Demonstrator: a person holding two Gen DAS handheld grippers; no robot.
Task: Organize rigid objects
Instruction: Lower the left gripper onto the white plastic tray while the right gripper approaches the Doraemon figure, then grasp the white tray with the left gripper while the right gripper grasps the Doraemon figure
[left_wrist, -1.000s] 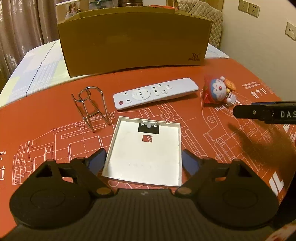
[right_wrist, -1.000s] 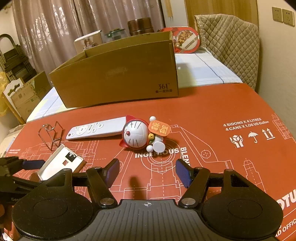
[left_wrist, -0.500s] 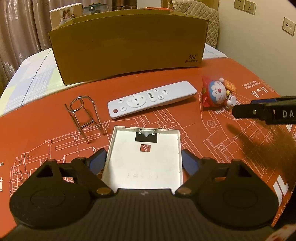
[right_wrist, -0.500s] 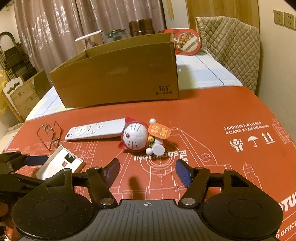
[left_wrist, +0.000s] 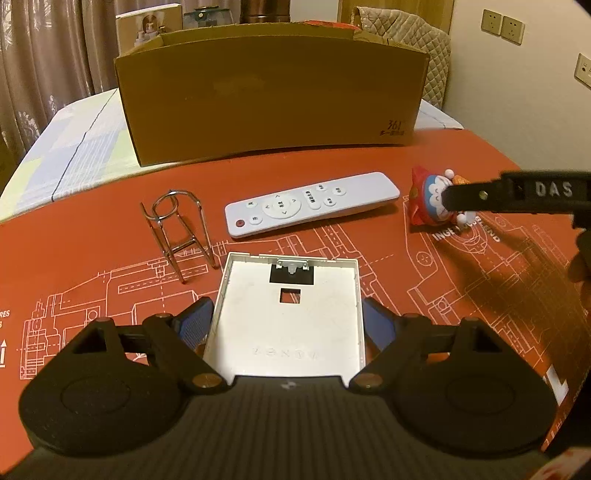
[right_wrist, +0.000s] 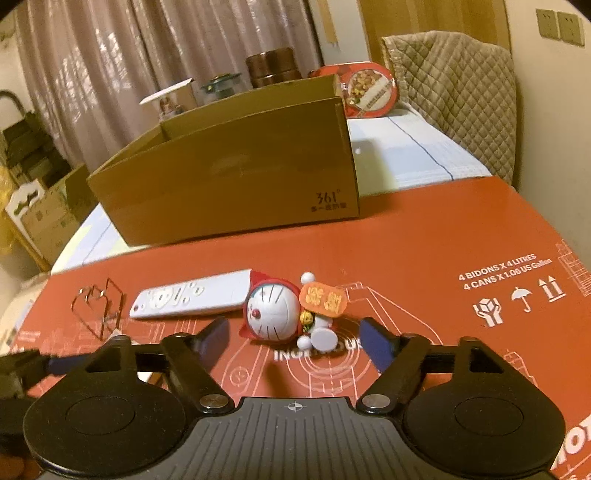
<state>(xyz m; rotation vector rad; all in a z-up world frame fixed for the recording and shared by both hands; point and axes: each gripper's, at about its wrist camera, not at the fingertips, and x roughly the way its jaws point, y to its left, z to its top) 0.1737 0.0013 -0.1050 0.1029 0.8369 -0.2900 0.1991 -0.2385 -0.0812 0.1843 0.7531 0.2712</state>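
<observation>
My left gripper is spread wide, one blue pad on each side of the white panel. The pads stand close to the panel's raised side edges; whether they touch cannot be confirmed. The panel lies flat on the red mat, open face up, with a black patch and a small square cutout near its far edge.

My right gripper is also spread wide and holds nothing. It sits low over the mat, with the toy just ahead, between the lines of the two fingertips. The toy is a blue-and-white cat figure with a red hood and an orange tag, lying on its side. In the left wrist view, one finger of the right gripper crosses in front of the toy.

The remote lies flat, buttons up, beyond the panel. Its right end is near the toy; in the right wrist view the toy overlaps that end, and contact cannot be confirmed.

The wire stand lies on the mat left of the remote, apart from it and near the panel's far left corner.

The box stands open-topped at the far edge of the mat, behind all items.
</observation>
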